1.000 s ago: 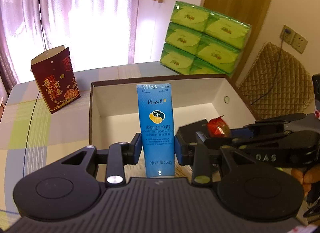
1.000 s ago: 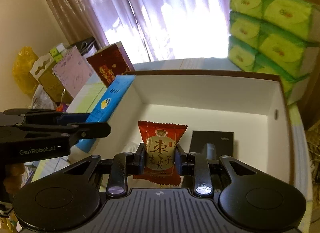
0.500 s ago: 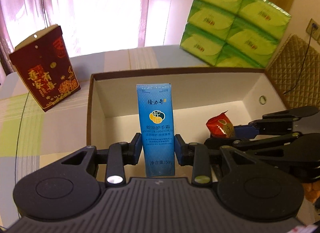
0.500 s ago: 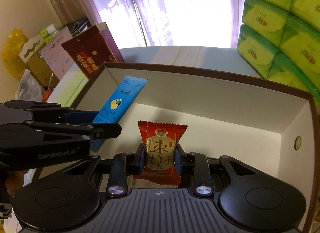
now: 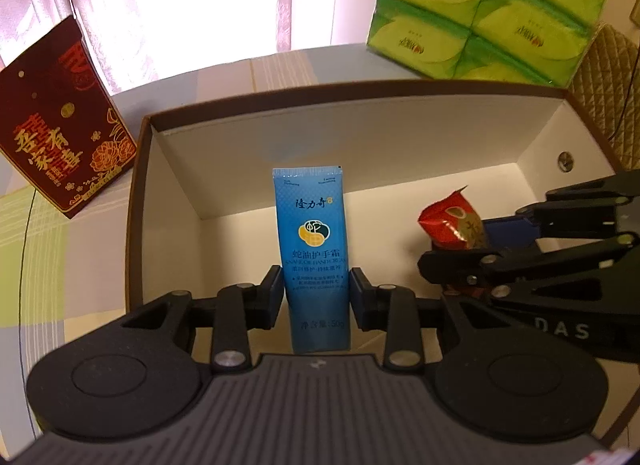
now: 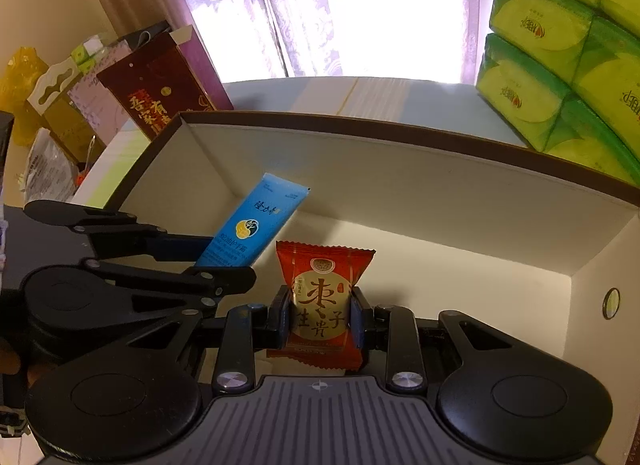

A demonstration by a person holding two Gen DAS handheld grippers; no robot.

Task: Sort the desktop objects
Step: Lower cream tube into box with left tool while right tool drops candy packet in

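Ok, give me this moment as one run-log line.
left gripper: shut on blue tube | right gripper: shut on red candy packet | both over open box | nothing released yet

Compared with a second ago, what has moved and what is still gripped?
Both grippers have come down into the open white box, whose walls now fill both views. Unchanged: the left gripper stays shut on the blue hand-cream tube, and the right gripper on the red wrapped candy. Nothing released.
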